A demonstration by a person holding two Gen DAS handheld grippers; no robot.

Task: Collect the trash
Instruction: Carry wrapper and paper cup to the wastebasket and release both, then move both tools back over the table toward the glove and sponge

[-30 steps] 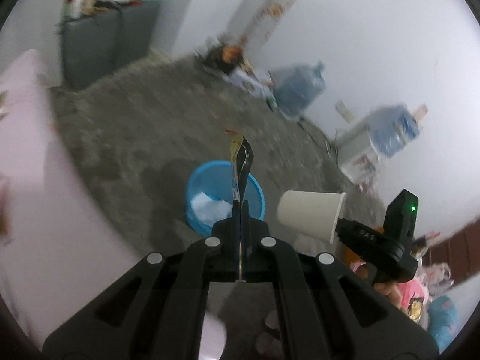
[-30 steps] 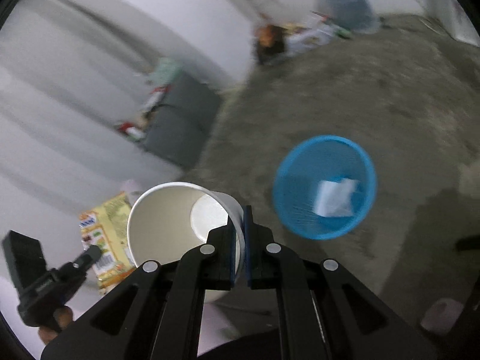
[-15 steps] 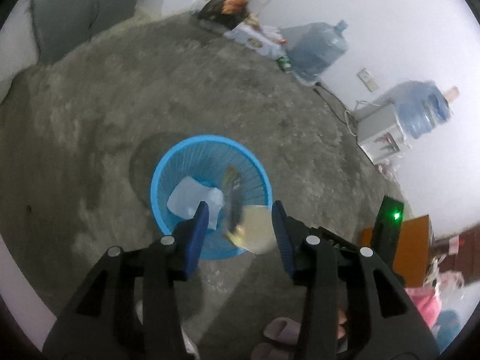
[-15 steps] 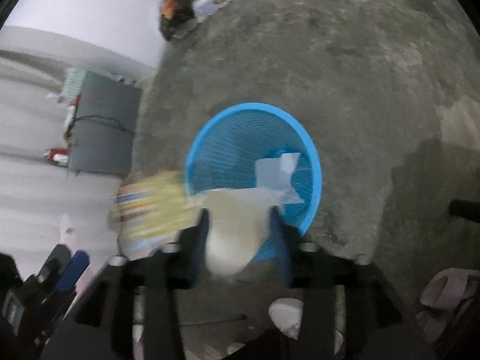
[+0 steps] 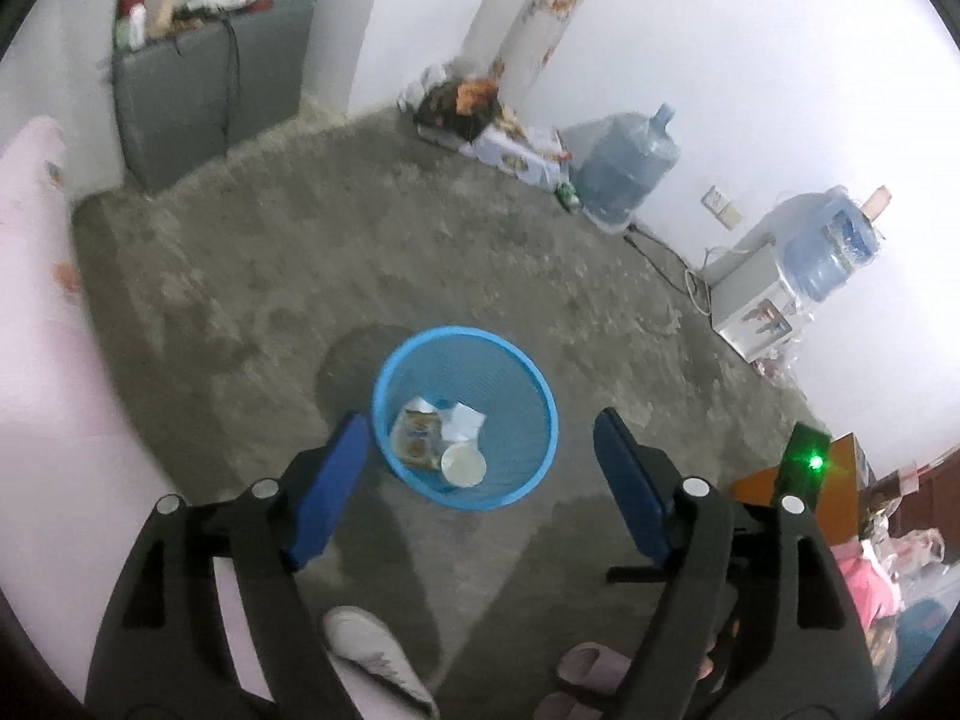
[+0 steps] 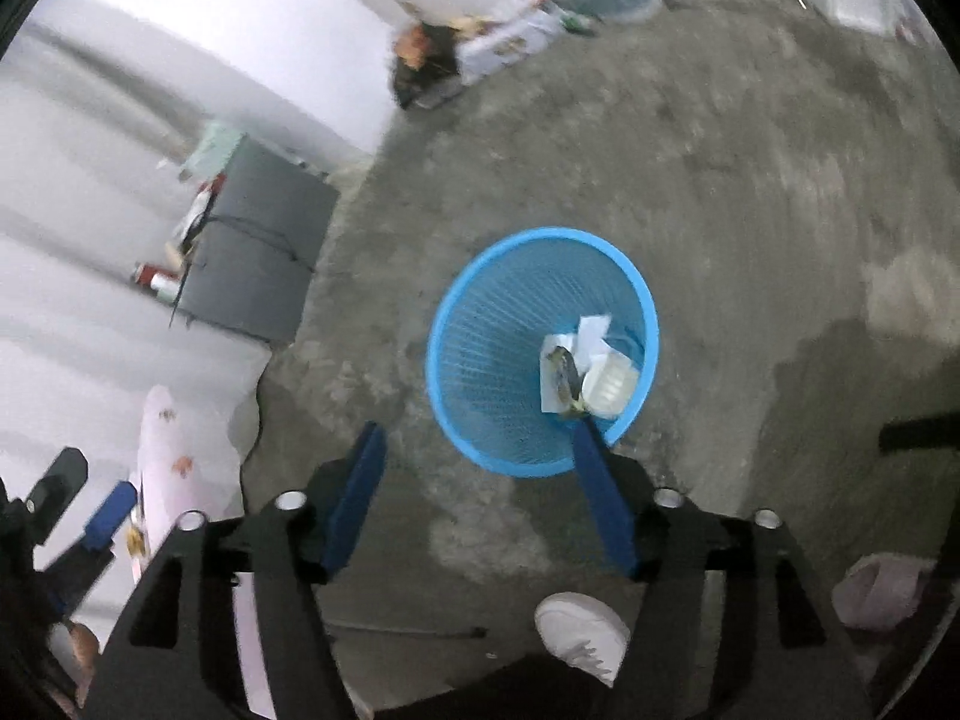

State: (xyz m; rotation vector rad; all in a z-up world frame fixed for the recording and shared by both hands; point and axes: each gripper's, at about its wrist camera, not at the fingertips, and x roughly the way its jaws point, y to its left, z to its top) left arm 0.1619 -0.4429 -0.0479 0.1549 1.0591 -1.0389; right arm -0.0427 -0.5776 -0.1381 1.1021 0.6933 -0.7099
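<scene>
Rough grey concrete floor (image 5: pixel 420 252) fills both views, with white walls behind, a grey cabinet (image 5: pixel 204 90) at the back and two big water jugs (image 5: pixel 624 168) along the wall. Near the middle stands a blue mesh wastebasket (image 5: pixel 465 420), upright on the floor. Above it hang the left gripper (image 5: pixel 480 468) and the right gripper (image 6: pixel 474 480), each spread wide and holding nothing. Inside the basket lie a paper cup (image 5: pixel 463 463), a yellow snack wrapper (image 5: pixel 417 438) and crumpled white paper (image 5: pixel 462 420).
</scene>
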